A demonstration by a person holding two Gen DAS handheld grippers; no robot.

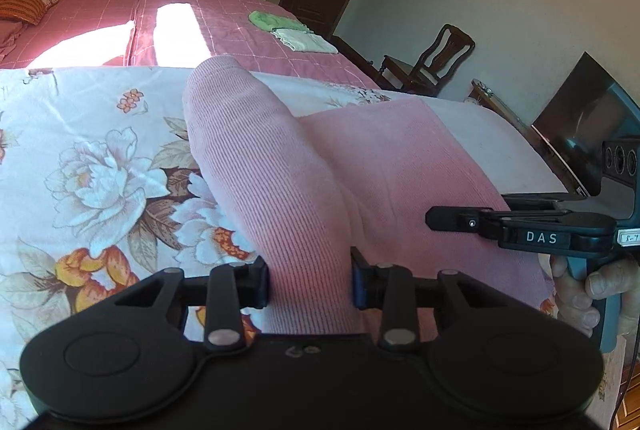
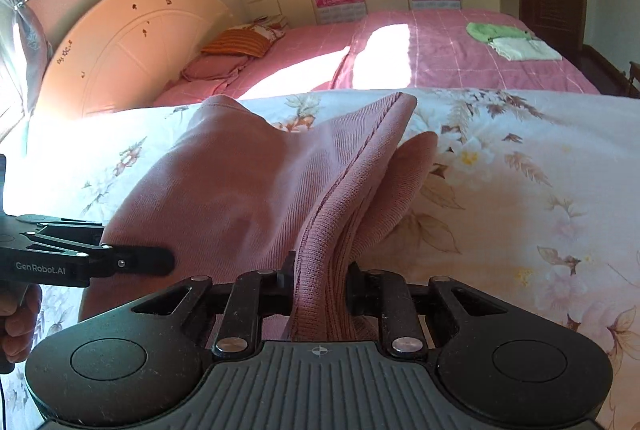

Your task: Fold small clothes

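- The left gripper [image 1: 310,282] has a thick fold of the pink ribbed knit garment [image 1: 280,166] pinched between its two black fingers, the cloth bunched up tight in the gap.
- From that grip the fabric runs up and away in a raised ridge, lifted off the white floral bedsheet [image 1: 92,166] underneath.
- The right gripper [image 2: 320,282] is clamped on the garment's [image 2: 224,190] ribbed hem edge, the seam standing up on end between its fingers.
- Seen from the left wrist, the right gripper [image 1: 436,220] comes in side-on against the far part of the pink cloth, a hand [image 1: 580,294] wrapped round its blue-grey handle.
- Seen from the right wrist, the left gripper [image 2: 160,262] pokes in from the left edge, its tip against the garment's near side.
- So the garment hangs between the two claws, partly raised, the rest draped on the flowered sheet at the near end of the bed.
- Further back lies a pink checked bedspread [image 2: 440,50] with a folded green cloth [image 2: 496,30] and a folded white cloth [image 2: 524,50] touching each other near its far edge.
- An orange striped pillow [image 2: 240,44] sits by the cream curved headboard [image 2: 120,42].
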